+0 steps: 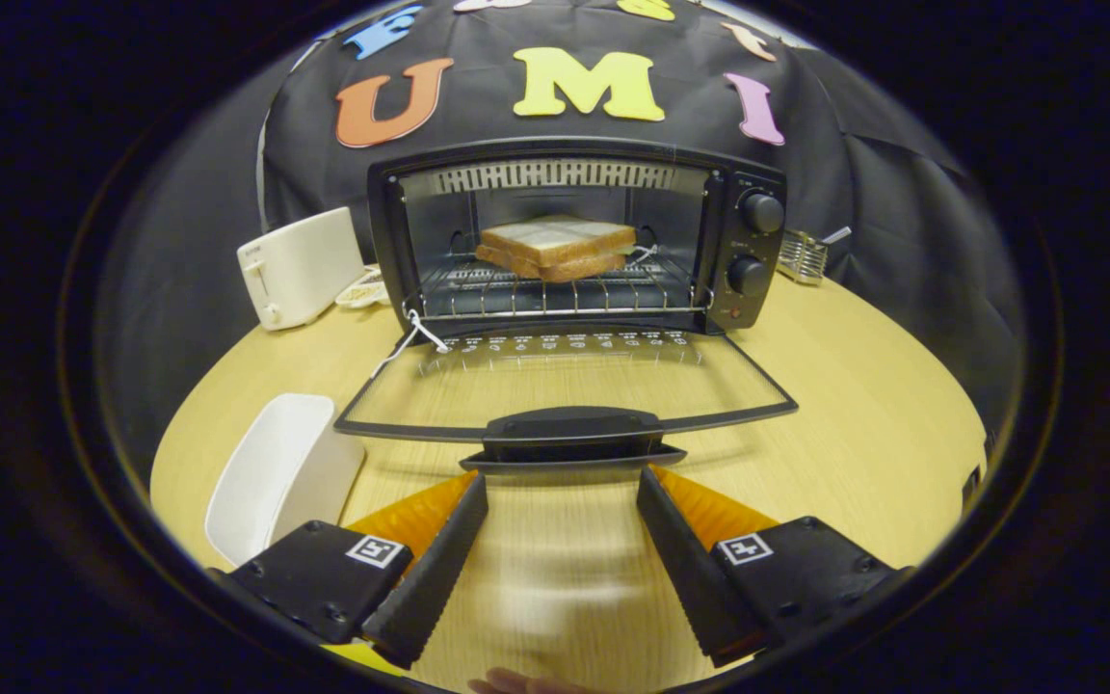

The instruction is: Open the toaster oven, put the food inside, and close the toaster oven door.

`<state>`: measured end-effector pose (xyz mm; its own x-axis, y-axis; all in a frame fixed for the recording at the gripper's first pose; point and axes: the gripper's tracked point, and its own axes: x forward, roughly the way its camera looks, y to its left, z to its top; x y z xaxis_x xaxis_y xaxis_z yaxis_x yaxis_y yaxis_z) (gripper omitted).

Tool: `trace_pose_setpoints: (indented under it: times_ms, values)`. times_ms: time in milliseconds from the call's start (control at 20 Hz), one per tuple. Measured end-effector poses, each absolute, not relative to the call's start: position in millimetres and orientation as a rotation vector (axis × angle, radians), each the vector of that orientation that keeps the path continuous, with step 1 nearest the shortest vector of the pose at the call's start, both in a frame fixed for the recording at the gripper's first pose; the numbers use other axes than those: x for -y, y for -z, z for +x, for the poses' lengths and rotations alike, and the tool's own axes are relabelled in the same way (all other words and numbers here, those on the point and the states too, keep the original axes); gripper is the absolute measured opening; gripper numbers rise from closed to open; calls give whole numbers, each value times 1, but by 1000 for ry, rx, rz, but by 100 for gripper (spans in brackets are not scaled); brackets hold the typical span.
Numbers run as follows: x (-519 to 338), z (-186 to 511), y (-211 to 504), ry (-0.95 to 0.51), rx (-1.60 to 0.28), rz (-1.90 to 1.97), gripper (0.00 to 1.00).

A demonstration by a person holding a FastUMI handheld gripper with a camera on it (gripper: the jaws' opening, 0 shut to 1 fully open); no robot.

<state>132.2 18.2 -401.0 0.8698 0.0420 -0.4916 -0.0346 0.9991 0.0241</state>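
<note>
The toaster oven [574, 236] stands on the wooden table [854, 405] with its glass door [565, 390] folded down flat; the sandwich [557, 247] sits on the rack inside it; the gripper [563, 487] hangs spread wide, pinching nothing, fingertips just short of the door's handle [569, 436]; a white toaster [298, 267] stands left of the oven; a white dish [277, 474] lies left of the door.

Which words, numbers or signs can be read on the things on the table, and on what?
No text can be read.
Toaster oven door: row of printed marks, too small.
Knobs: labels beside them blurred.
Gripper, fingers open just short of the door handle: square code markers, no words.
</note>
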Motion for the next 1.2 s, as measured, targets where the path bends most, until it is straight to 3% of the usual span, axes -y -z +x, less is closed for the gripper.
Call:
trace_pose_setpoints:
  times_ms: [200,600,1200]
  values:
    - [-19,130,391,-34,-458,11,100]
    - [-23,130,334,-35,-170,-103,100]
    - [-34,142,266,-62,-135,-130,100]
